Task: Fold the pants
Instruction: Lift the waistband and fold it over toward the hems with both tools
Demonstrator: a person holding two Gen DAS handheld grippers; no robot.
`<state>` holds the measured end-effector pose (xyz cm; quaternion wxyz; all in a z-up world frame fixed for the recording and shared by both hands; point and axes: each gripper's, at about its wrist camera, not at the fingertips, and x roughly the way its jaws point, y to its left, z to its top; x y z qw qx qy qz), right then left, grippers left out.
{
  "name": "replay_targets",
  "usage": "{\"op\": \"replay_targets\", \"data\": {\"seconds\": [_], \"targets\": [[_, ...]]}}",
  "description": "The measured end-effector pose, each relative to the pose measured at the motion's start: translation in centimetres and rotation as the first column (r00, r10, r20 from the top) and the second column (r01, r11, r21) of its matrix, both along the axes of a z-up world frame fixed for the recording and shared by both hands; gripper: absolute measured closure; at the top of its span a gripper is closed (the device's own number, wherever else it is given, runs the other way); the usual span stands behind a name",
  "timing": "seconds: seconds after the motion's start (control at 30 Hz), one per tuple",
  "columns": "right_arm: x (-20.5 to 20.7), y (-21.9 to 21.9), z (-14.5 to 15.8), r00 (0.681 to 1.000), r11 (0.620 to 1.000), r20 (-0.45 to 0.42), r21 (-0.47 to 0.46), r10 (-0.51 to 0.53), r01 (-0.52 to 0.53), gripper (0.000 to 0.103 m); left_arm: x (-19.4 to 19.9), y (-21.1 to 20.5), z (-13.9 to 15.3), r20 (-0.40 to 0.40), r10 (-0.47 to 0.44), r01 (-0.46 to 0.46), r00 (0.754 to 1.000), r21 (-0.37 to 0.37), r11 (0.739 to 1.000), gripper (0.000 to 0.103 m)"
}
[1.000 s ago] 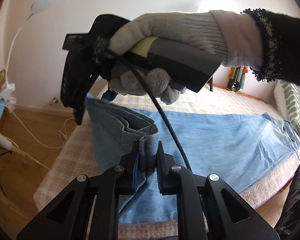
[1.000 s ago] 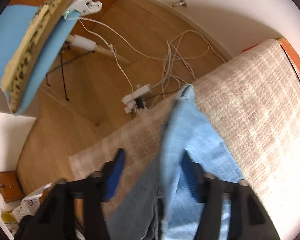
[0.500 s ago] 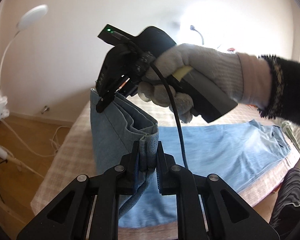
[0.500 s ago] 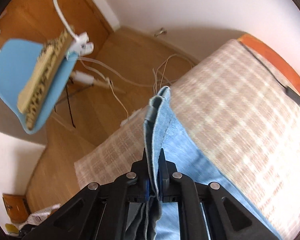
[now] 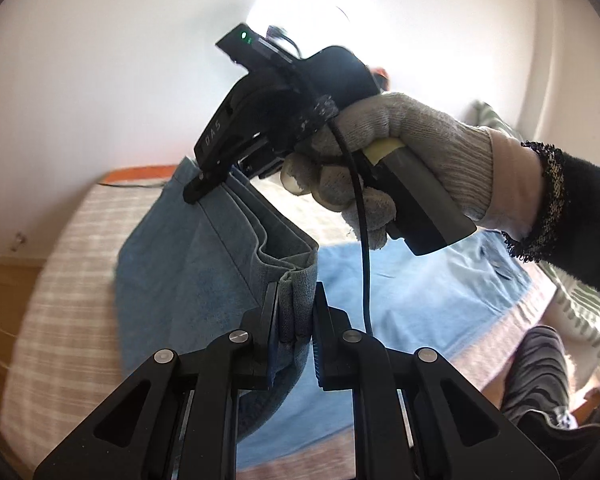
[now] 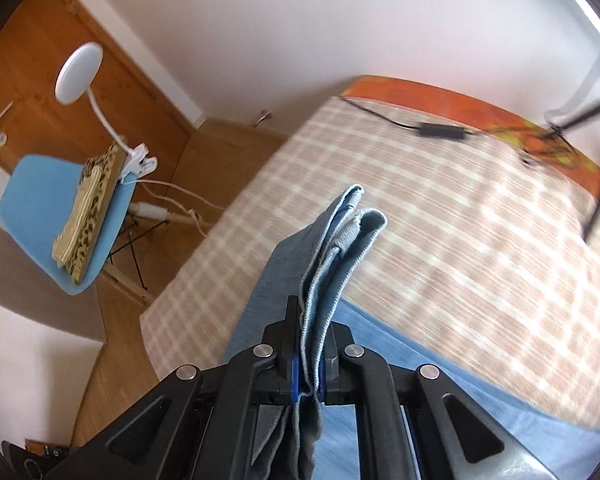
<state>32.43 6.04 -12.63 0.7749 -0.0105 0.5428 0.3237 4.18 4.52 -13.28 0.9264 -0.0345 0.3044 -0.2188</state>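
Daylight fills the room. Above the gloved hand (image 5: 384, 152) the white wall (image 5: 100, 60) burns out in a patch of glare, and the tool beneath reads as a near silhouette. The checked bedcover (image 6: 460, 208) is smeared with motion blur. Both fisheye views bow straight lines and darken to black at the corners.

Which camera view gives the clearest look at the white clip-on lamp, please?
The right wrist view: the white clip-on lamp shows whole there, with round head, curved neck and clip fixed beside the blue chair. The left wrist view does not show it.
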Motion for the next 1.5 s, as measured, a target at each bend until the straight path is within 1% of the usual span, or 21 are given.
{"op": "replay_targets", "data": {"seconds": [0.1, 0.27, 0.4, 0.53, 0.73, 0.87, 1.0, 1.23, 1.5], "targets": [[-0.5, -3.2, -0.6, 0.999, 0.999, -0.006, 0.006, -0.044, 0.044, 0.1, 0.7, -2.4, -0.6, -0.036, -0.04, 0.041, 0.999, 0.018, 0.999, 0.091], [-0.9, -8.2, -1.8, 0.994, 0.995, -0.027, 0.014, -0.102, 0.102, 0.1, 1.1, -5.5, -1.7, -0.103, -0.075, 0.082, 0.992, 0.063, 0.995, 0.091], [-1.7, -10.8, -2.0, 0.992, 0.991, -0.011, 0.021, -0.129, 0.129, 0.1, 1.1, -7.0, -1.8, -0.132, -0.094, 0.104, 0.987, 0.066, 0.992, 0.091], [-2.1, -13.0, -2.0, 0.988, 0.988, -0.012, 0.032, -0.151, 0.151, 0.1, 1.1, -8.2, -1.7, -0.136, -0.109, 0.119, 0.985, 0.067, 0.991, 0.091], [-2.9, -15.7, -1.6, 0.983, 0.982, 0.004, 0.044, -0.182, 0.181, 0.1, 1.0, -9.7, -1.0, -0.139, -0.136, 0.143, 0.981, 0.042, 0.989, 0.091], [-3.6, -18.1, -1.2, 0.979, 0.979, 0.021, 0.045, -0.202, 0.2, 0.1, 0.8, -11.7, -0.6, -0.133, -0.17, 0.175, 0.976, 0.031, 0.984, 0.091], [-4.4, -21.1, -0.7, 0.973, 0.973, 0.037, 0.043, -0.229, 0.228, 0.1, 0.6, -14.1, -0.4, -0.128, -0.205, 0.211, 0.97, 0.035, 0.977, 0.091], [-5.8, -26.5, -0.2, 0.961, 0.963, 0.062, 0.024, -0.27, 0.269, 0.1, 0.6, -19.0, -0.6, -0.135, -0.277, 0.284, 0.951, 0.034, 0.958, 0.091], [-7.4, -33.2, 0.8, 0.94, 0.943, 0.077, 0.023, -0.332, 0.331, 0.1, 0.4, -24.9, 0.4, -0.123, -0.365, 0.371, 0.923, 0.03, 0.928, 0.091]]}}
